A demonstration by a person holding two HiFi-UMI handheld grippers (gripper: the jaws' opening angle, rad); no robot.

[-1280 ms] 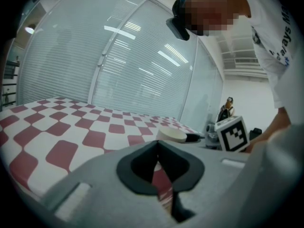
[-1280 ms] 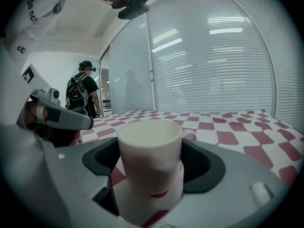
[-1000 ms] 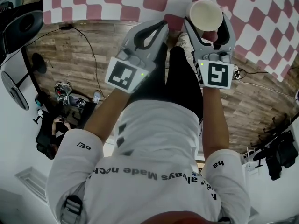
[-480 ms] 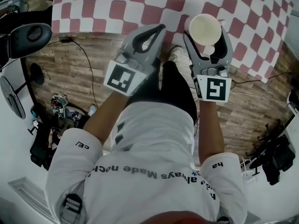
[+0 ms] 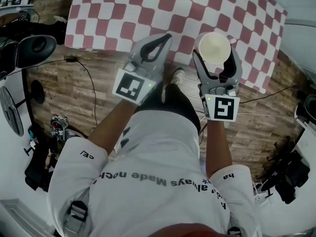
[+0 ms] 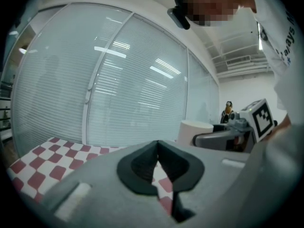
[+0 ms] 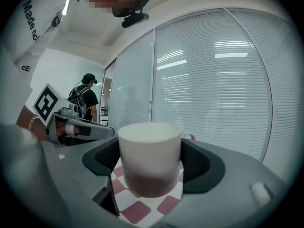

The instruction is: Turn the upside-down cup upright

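Your right tongs grasp cup by its 2 sides, wide end up, so mouth likely faces up. Cup sits between pads, clear above checkered counter. Your left tongs clenched, empty, just beside; likely no second grip needed.

Table fully covered by a red-and-white checkered cloth. It stands on a wood-plank floor. A black cable lies on the floor near the table's left corner, a second cable by the table's right side, and a small clutter pile well left of the table.
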